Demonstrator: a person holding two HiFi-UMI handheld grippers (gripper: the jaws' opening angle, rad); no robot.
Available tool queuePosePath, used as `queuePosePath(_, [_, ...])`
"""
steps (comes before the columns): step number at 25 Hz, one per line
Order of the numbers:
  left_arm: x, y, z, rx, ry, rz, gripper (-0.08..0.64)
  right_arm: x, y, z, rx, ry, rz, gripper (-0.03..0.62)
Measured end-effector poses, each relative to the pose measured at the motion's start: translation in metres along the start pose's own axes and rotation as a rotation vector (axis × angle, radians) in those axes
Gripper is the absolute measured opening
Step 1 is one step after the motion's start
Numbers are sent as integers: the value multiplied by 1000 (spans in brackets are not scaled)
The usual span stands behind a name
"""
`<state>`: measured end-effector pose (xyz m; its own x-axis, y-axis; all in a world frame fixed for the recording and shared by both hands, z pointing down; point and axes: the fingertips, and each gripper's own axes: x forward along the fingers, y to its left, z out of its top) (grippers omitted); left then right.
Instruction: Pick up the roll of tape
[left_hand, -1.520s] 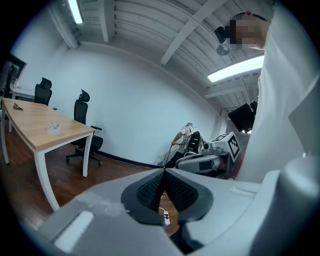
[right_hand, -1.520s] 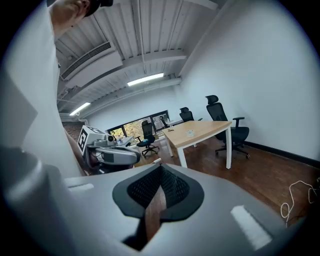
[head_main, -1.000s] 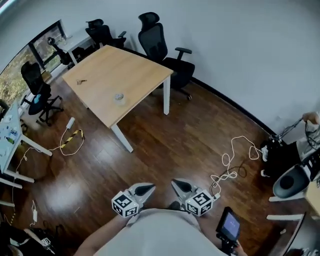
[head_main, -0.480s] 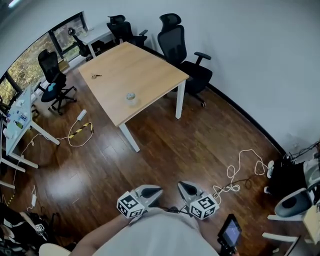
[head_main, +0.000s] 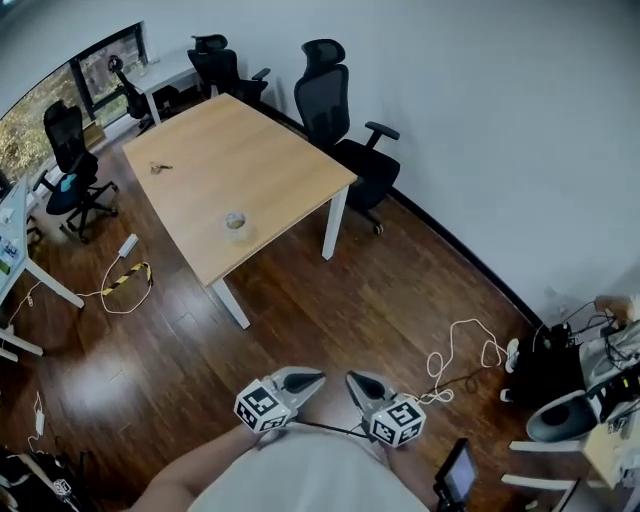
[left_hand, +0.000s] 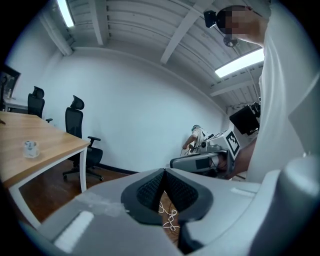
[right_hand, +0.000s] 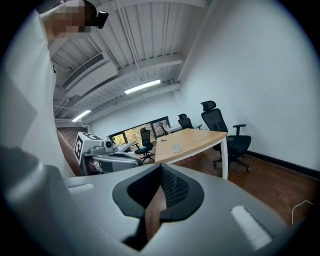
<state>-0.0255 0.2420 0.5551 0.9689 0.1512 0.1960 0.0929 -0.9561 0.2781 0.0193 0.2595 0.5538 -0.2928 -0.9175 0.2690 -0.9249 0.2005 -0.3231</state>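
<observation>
A small clear roll of tape (head_main: 235, 221) lies near the front edge of the light wooden table (head_main: 270, 160). It also shows as the tape roll (left_hand: 30, 148) in the left gripper view and the tape roll (right_hand: 176, 147) in the right gripper view. My left gripper (head_main: 305, 380) and right gripper (head_main: 355, 381) hang side by side close to the person's torso, over the floor and far short of the table. The left gripper (left_hand: 164, 172) is shut with nothing in it. The right gripper (right_hand: 161, 167) has its pads meeting at the tips, also empty.
Black office chairs (head_main: 340, 110) stand behind the table and at the left (head_main: 65, 165). Keys (head_main: 160, 167) lie on the table's far part. White cables (head_main: 460, 350) and a striped cable (head_main: 125, 280) trail on the dark wood floor. Equipment (head_main: 575, 380) crowds the right.
The head view swung right, then back left, and the table now sits a little lower in it. Both grippers stayed together by the torso, still shut.
</observation>
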Motion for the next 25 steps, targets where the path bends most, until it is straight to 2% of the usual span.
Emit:
queuePosePath(3, [-1,33,18,11,-17,-15,3,29,-11,21,-21,10,-20,6])
queuePosePath(6, [-17,68,29,-1,-34,7,3,68,-13,38,-33,17,-13,6])
queuePosePath(14, [-86,159,29,-75,-68,169,3,162,2,61,-69,69,76,6])
queuePosePath(19, [-111,186,25,-119,-86,243,3,199,6,67,-71,102,120,6])
queuePosePath(25, [-127,215,21,-163,-92,333,3,243,4,64,-65,154,211,6])
